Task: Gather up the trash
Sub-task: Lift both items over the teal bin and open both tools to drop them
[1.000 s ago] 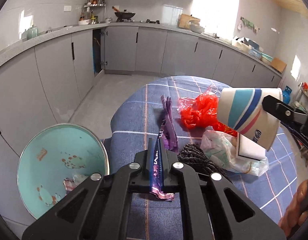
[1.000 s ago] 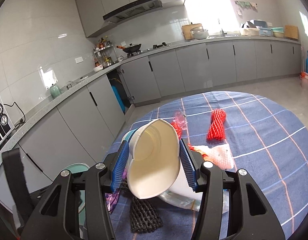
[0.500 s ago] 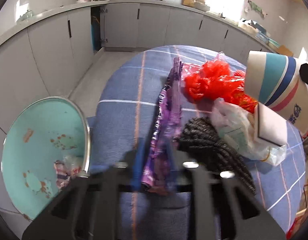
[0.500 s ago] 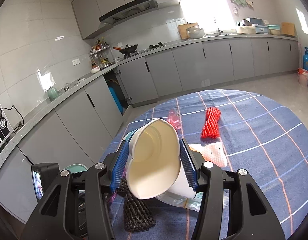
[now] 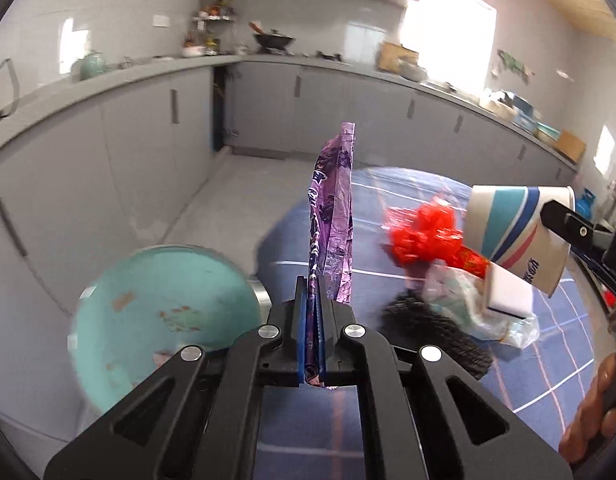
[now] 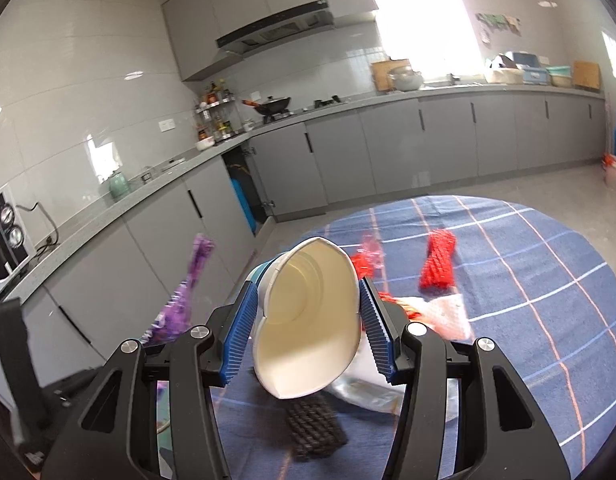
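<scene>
Left hand-held gripper (image 5: 312,336) clamped on purple wrapper (image 5: 332,216), lifted clear of table (image 5: 548,368); right hand-held gripper (image 6: 308,324) clamped on paper cup (image 6: 308,316). Step: carrying trash; next, likely release over teal bin (image 5: 163,312) beside the table.

I see left tool (image 5: 312,320): black frame, silver screws, blue ribbed pads | right tool (image 6: 310,322): same black build, blue pads | bare-skinned hand (image 5: 592,412) at edge

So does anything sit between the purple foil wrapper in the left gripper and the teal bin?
Nothing visible does. The purple foil wrapper is clamped upright in the left gripper, and the open teal bin sits just left below it.
</scene>
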A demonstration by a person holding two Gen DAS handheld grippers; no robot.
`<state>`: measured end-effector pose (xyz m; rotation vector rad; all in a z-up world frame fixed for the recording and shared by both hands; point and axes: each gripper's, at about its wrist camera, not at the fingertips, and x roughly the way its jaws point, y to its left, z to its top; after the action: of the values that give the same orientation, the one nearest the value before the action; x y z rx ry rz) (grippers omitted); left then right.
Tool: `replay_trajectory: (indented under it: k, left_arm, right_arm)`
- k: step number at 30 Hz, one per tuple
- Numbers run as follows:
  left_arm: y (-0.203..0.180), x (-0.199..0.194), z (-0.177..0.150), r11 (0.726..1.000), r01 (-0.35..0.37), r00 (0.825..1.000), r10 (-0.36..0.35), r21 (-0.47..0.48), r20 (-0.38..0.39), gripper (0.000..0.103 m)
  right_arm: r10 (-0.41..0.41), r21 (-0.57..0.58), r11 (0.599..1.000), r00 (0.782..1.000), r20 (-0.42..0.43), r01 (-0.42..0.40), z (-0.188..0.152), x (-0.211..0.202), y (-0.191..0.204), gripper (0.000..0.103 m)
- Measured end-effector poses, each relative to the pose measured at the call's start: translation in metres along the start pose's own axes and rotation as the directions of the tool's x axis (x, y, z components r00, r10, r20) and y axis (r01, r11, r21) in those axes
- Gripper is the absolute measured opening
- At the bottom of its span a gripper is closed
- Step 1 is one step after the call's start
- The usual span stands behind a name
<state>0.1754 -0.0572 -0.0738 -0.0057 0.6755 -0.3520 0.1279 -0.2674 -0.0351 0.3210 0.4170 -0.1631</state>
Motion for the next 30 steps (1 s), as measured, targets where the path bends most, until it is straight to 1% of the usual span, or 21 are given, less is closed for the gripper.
replay_trajectory:
  k: [3,5,11,17,20,30]
  left_arm:
    - [0.026,-0.018,-0.002,0.997,-0.075,0.997,0.074,-0.022,-0.013,0.005]
    - [0.039,-0.027,-0.004,0.993,-0.111,0.994,0.111,-0.035,-0.016,0.005]
    - [0.079,-0.044,-0.019,0.974,-0.217,0.976,0.216,-0.057,-0.039,0.005]
    - [0.108,-0.041,-0.033,0.96,-0.264,0.963,0.256,-0.094,-0.09,0.005]
    - [0.117,-0.038,-0.036,0.956,-0.274,0.959,0.263,-0.104,-0.106,0.005]
    - [0.129,-0.023,-0.047,0.949,-0.298,0.945,0.278,-0.102,-0.175,0.005]
  right_arm:
    - [0.033,-0.018,0.999,0.999,-0.012,-0.033,-0.004,0.001,0.017,0.052]
    - [0.064,-0.036,0.997,0.997,-0.03,-0.065,-0.009,0.005,0.033,0.052]
    - [0.142,-0.1,0.984,0.986,-0.089,-0.15,-0.026,0.021,0.086,0.053]
    - [0.181,-0.14,0.969,0.972,-0.149,-0.202,-0.043,0.042,0.128,0.053]
    - [0.188,-0.162,0.963,0.967,-0.171,-0.216,-0.051,0.05,0.145,0.053]
    - [0.186,-0.189,0.952,0.947,-0.262,-0.239,-0.075,0.082,0.175,0.054]
